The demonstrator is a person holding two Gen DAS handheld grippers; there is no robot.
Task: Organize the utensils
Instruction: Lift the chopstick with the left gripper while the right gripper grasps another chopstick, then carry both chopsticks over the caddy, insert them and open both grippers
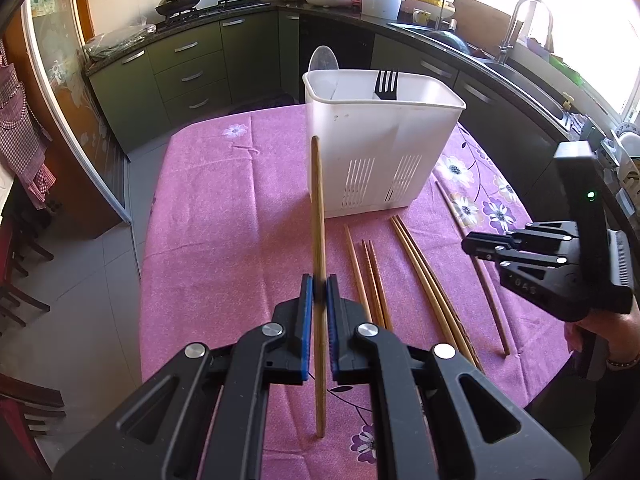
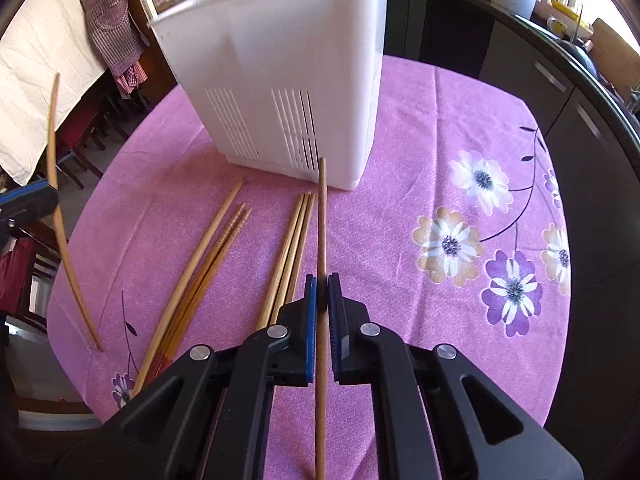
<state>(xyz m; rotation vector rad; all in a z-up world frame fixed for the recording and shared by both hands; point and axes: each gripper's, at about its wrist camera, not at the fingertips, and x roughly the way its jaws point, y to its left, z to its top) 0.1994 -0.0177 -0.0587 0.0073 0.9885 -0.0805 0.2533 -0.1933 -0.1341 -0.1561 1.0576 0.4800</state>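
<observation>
My left gripper [image 1: 320, 284] is shut on a wooden chopstick [image 1: 318, 208] that points up toward the white slotted utensil holder [image 1: 380, 152]. In the holder stand a black fork [image 1: 386, 85] and a translucent spoon [image 1: 323, 58]. My right gripper [image 2: 322, 284] is shut on another chopstick [image 2: 322, 220], whose tip lies near the holder's [image 2: 288, 80] base. Several loose chopsticks [image 2: 212, 248] lie on the pink cloth between the two grippers. The right gripper [image 1: 468, 244] shows at the right of the left wrist view, and the left gripper's fingertip [image 2: 36, 198] at the left edge of the right wrist view.
The table wears a pink flowered cloth [image 1: 224, 240] with rounded edges. Dark green kitchen cabinets [image 1: 188, 68] and a counter with a sink [image 1: 520, 76] curve around behind it. Chairs [image 1: 20, 280] stand at the left. A person's hand [image 1: 608, 336] holds the right gripper.
</observation>
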